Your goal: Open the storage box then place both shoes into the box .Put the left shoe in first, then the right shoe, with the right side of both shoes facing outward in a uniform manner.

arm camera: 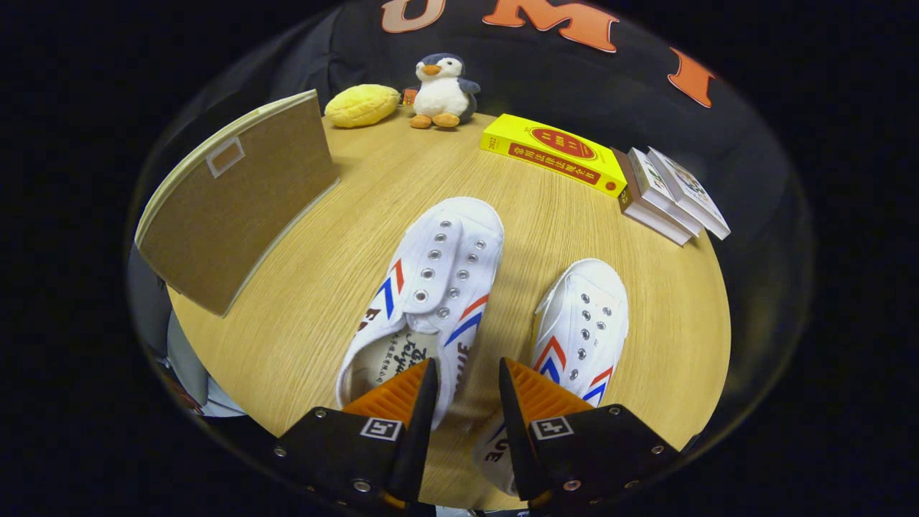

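Hand-held gripper [467, 373] held w/ fingers apart, nothing gripped, over two white shoes on worktop [301, 301], left shoe [427, 287] ahead, right shoe [578, 327] beside, storage box [237, 208] seen closed beyond.

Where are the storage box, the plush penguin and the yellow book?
storage box [237, 208], gripper view, brown front panel.
plush penguin [443, 97], gripper view, white belly.
yellow book [553, 152], gripper view, top cover.

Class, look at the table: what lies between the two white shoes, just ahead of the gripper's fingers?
Only bare table lies between the left shoe and right shoe; the open gripper holds nothing, as the gripper view shows.
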`<state>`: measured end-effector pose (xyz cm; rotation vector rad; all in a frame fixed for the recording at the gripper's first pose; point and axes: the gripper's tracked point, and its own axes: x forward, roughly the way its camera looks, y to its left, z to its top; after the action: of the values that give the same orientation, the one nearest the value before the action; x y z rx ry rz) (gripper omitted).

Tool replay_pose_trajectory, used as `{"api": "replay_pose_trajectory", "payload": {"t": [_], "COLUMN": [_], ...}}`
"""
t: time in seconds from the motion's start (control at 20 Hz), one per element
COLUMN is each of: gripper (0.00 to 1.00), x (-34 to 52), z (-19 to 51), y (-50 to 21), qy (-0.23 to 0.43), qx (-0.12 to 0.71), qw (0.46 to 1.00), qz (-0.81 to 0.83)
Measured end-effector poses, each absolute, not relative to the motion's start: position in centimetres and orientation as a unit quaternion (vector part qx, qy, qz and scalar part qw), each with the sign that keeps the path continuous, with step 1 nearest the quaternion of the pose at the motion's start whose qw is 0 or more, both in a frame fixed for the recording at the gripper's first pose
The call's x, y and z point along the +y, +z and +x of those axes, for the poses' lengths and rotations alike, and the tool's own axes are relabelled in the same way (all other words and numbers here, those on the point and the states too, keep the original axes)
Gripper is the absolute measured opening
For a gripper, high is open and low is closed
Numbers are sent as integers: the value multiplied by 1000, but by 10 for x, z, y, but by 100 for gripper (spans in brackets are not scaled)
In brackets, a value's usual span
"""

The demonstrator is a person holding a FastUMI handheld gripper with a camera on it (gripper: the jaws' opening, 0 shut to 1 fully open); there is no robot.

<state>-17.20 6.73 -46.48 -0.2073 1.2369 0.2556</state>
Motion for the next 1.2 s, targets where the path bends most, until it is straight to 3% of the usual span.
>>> {"api": "replay_pose_trajectory", "payload": {"t": [0.35, 0.75, 0.9, 1.2], "gripper": [44, 19, 4, 1], "x": [71, 76, 81, 92], "z": [-151, -134, -135, -118], "y": [-470, -482, -478, -448], "qy": [107, 112, 113, 76], "qx": [536, 550, 562, 548], "qw": [834, 827, 818, 819], "qz": [-69, 10, 44, 152]}}
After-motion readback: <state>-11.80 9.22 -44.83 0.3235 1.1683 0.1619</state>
